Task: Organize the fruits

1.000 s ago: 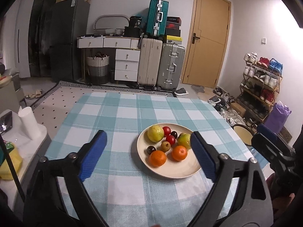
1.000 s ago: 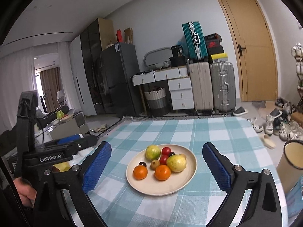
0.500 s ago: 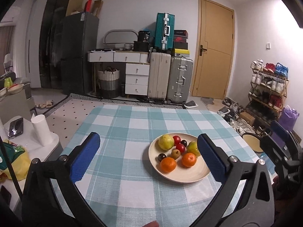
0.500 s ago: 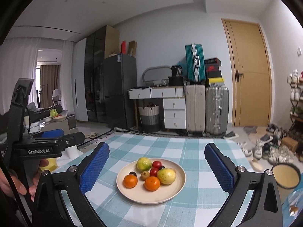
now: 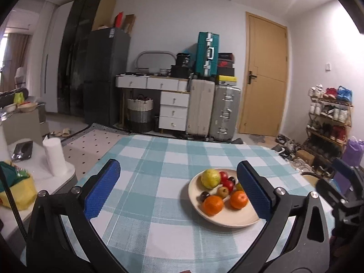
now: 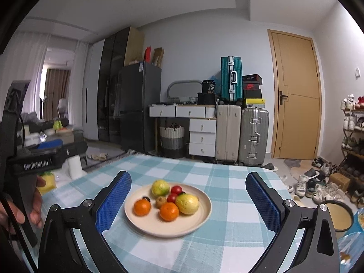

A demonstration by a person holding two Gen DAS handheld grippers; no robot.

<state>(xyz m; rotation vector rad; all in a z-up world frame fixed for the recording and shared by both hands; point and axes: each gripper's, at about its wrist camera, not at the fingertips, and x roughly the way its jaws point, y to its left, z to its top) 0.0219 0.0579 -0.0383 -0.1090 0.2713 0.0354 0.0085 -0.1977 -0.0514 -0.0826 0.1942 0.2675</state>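
Note:
A cream plate (image 6: 200,224) (image 5: 229,218) sits on the checked tablecloth (image 6: 227,182). It holds two oranges (image 6: 142,207) (image 6: 169,211), two yellow-green fruits (image 6: 160,187) (image 6: 187,200), two red tomatoes (image 6: 176,190), a brown kiwi (image 6: 160,201) and dark small fruits. My right gripper (image 6: 188,201) is open and empty, above the table with the plate between its blue pads. My left gripper (image 5: 180,191) is open and empty; its right pad overlaps the plate's right part. Each gripper shows at the edge of the other's view.
A round cream bin (image 6: 337,215) stands right of the table. A white side table (image 5: 45,177) with a paper roll (image 5: 54,157) and a yellow bag stands at the left. Suitcases, drawers and a shoe rack (image 5: 327,122) line the room behind.
Both grippers have tilted upward and drawn back. The plate sits lower in both views and more ceiling shows. Both stay open.

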